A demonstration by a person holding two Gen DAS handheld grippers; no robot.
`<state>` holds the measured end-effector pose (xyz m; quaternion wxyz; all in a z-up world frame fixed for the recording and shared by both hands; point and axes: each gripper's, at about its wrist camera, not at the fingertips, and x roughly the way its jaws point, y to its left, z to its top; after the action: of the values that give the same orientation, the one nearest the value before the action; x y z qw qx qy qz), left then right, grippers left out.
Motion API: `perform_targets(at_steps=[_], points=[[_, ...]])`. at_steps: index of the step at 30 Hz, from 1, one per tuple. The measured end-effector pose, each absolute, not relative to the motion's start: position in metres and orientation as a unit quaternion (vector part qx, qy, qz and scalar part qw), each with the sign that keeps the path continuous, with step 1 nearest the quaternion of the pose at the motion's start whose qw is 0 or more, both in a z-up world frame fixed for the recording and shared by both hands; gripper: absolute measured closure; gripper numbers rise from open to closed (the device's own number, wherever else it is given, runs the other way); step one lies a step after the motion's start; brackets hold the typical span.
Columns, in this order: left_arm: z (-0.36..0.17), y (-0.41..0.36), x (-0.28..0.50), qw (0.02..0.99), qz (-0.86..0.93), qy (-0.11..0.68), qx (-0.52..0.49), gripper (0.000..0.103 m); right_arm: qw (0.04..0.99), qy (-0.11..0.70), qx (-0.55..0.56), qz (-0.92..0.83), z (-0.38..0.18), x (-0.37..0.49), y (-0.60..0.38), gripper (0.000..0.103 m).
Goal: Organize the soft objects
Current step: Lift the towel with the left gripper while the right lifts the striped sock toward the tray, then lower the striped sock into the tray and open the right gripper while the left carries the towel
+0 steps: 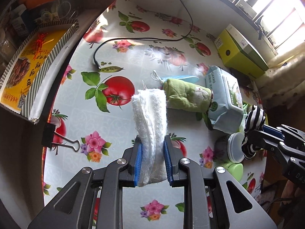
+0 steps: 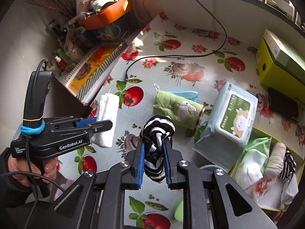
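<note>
Two grippers are loaded: the left gripper (image 1: 152, 158) clamps a folded white towel (image 1: 149, 118) lengthwise between its fingers, while the right gripper (image 2: 153, 162) pinches a striped sock (image 2: 156, 131), nearer the green box (image 2: 297, 164) to its right.

White towel (image 1: 150, 120): fluffy cloth, frayed edges. Striped sock (image 2: 156, 133): ribbed knit. Green pouch (image 2: 177, 110): soft plush, at 1 o'clock of sock. Wipes pack (image 2: 228, 118): glossy plastic film, hard lid. Tablecloth (image 1: 114, 28): smooth shiny vinyl. Gripper arms: matt black metal; pads (image 1: 137, 162) blue ridged rubber. Yellow box (image 1: 234, 53): smooth cardboard.
</note>
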<state>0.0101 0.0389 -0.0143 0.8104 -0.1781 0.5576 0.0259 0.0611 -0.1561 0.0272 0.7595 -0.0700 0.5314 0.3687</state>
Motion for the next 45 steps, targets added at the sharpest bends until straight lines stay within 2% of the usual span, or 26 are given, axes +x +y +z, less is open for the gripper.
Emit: perform_targets(at_steps=[45], points=[[0.039,-0.151,0.055,0.817,-0.131,0.560,-0.044,0.081,0.836,0.504,0.101,0.191,0.041,0.049,-0.407,0.086]])
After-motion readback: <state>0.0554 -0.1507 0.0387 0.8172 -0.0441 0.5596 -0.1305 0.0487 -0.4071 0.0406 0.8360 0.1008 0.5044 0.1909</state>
